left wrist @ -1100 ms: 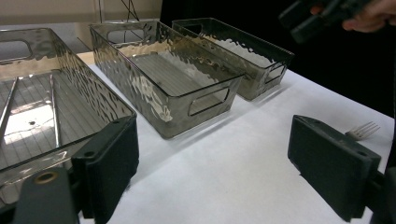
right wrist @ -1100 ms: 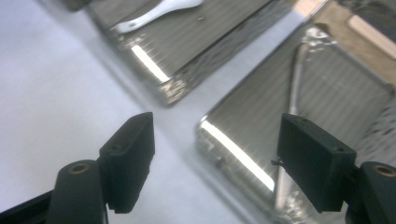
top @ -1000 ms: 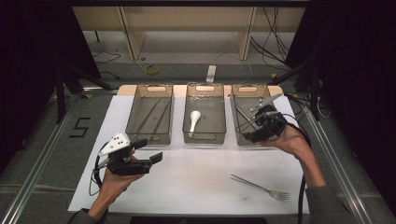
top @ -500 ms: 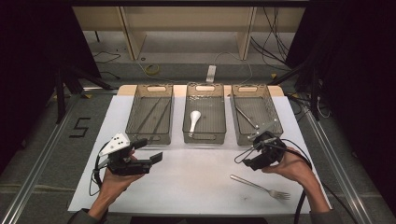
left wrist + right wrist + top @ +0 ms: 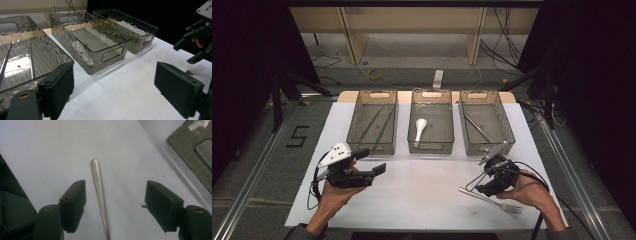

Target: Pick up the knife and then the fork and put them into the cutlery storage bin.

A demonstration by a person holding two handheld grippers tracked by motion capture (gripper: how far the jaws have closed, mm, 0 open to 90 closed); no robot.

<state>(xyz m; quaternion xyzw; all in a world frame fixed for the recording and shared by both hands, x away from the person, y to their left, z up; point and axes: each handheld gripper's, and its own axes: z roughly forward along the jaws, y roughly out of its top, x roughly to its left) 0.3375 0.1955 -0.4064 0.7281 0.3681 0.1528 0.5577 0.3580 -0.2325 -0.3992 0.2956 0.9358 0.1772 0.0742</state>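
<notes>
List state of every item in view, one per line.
Silver metal fork: flat on the white table sheet, handle between the right gripper's jaws, not gripped.
Right gripper: open, jaws just been closing.
Left gripper: open, holding nothing.
Left clear plastic bin: holds thin metal sticks.
Middle clear plastic bin: holds a white spoon.
Right clear plastic bin: holds one slim metal utensil.

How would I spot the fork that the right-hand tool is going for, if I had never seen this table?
Start at the white table sheet with three clear bins along its far edge. Come toward the near right corner, below the right bin, where the right gripper hovers with open jaws. The fork lies flat there: the one utensil outside a bin, silver, tines pointing right.
</notes>
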